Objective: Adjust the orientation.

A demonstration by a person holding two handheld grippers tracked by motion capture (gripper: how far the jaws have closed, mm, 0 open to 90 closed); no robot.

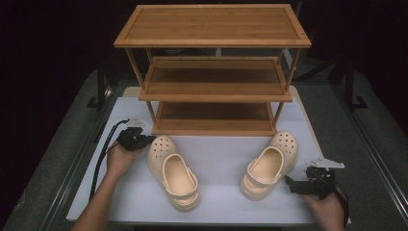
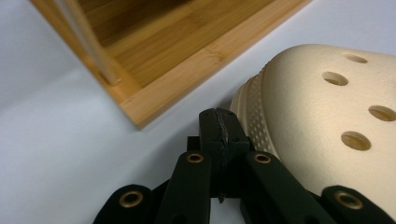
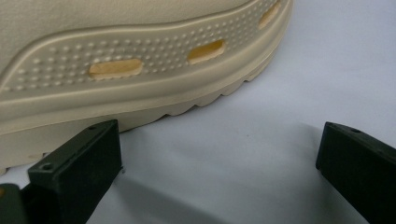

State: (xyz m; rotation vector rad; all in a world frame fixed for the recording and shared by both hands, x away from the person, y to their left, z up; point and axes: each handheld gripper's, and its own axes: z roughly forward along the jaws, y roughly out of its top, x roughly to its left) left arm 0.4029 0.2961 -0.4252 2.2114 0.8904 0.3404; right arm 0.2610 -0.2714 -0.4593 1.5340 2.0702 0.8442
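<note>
Plainly, left claw [image 2: 219, 135] clenched empty beside perforated foam clog [image 2: 322, 121]; right claw [image 3: 219, 172] released.

A: Type of location?
B: A staged recording setup. A white desk [image 1: 216, 159] stands on grey carpet [image 1: 62, 159] against a black surround, with dark stands [image 1: 100, 89] at both sides.

- A three-tier wooden rack [image 1: 213, 72] stands at the far side of the white worktop [image 1: 216, 154].
- Two cream clogs lie nearer: left clog [image 1: 172, 172], right clog [image 1: 269, 165].
- The left gripper [image 1: 146, 140] sits just beside the left clog's toe; the right gripper [image 1: 290, 183] beside the right clog's heel.
</note>
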